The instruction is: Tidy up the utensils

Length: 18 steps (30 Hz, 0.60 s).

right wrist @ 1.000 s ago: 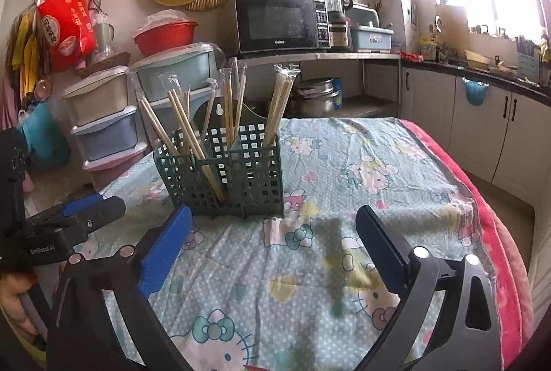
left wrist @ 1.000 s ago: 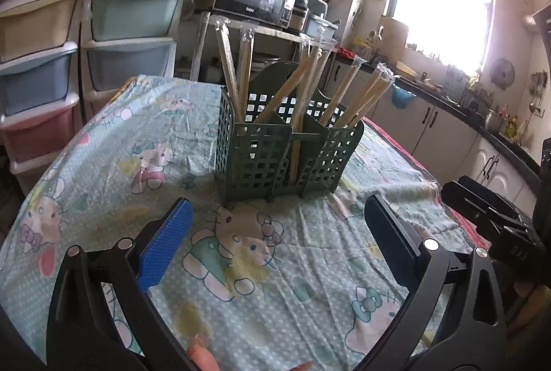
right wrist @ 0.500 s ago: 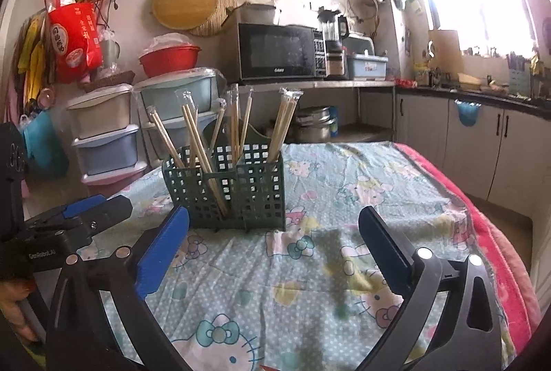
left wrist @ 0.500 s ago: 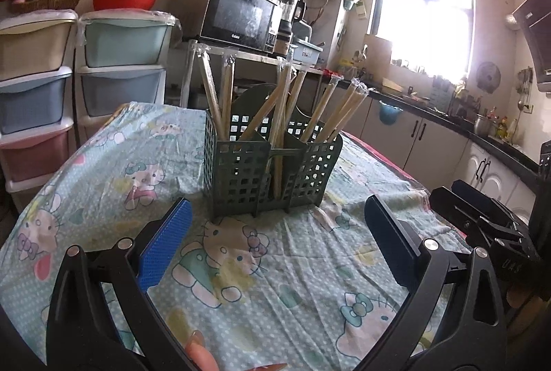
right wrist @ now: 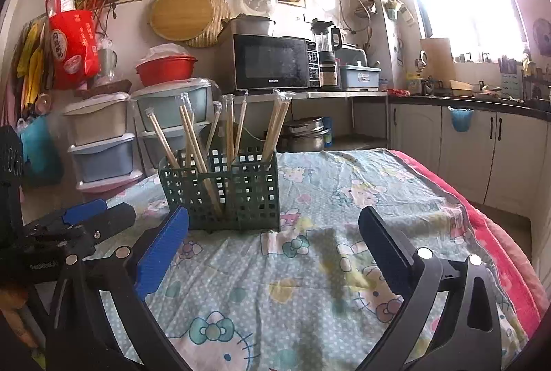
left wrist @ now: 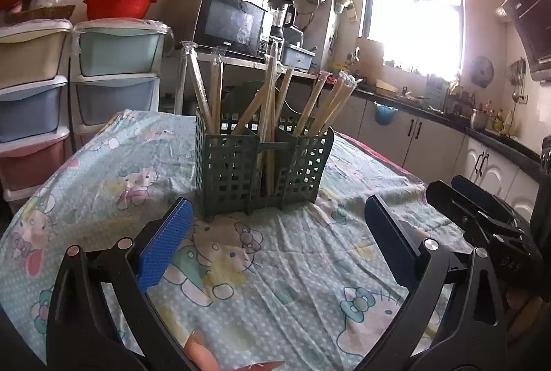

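**Caddy dead ahead of both open grippers, chopsticks standing upright**

The green caddy (left wrist: 261,164) stood on the worktop (left wrist: 310,267), toward its far end and well in from either side edge. Wrapped chopsticks (left wrist: 272,102) stood in its compartments, long axes near vertical and fanning outward at the tops, so any grasp would likely have to close across a stick from the side, above the caddy's rim.

The left gripper (left wrist: 273,243) hovered above the worktop's near edge with its fingers (left wrist: 165,247) spread wide and nothing between them; the caddy lay straight ahead along the finger line. The right gripper (right wrist: 273,245) was likewise spread and empty, with the caddy (right wrist: 224,188) ahead and a little toward its left finger.

Neither gripper touched the caddy. Judging from how large the caddy showed in each view, the 2 were about equally near, the left perhaps slightly better centred. No utensil showed loose on the cloth, so the sorting looked largely done.
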### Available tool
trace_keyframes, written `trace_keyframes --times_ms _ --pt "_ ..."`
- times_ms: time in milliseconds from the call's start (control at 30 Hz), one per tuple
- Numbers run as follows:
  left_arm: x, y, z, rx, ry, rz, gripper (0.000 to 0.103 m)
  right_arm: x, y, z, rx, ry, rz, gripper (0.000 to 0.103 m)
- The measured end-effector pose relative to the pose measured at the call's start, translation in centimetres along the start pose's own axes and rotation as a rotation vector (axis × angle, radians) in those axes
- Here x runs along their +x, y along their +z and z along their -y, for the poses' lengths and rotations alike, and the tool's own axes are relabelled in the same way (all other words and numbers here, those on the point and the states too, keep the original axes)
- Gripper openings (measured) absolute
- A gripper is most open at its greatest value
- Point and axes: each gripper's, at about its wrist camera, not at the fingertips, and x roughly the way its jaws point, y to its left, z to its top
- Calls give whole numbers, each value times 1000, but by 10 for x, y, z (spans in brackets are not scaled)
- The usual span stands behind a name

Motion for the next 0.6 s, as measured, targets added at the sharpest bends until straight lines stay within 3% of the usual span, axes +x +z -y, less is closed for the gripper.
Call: trace_keyframes --times_ms 600 --pt "1 0 -3 -5 -1 -3 92 -4 -1 -2 -2 -13 17 96"
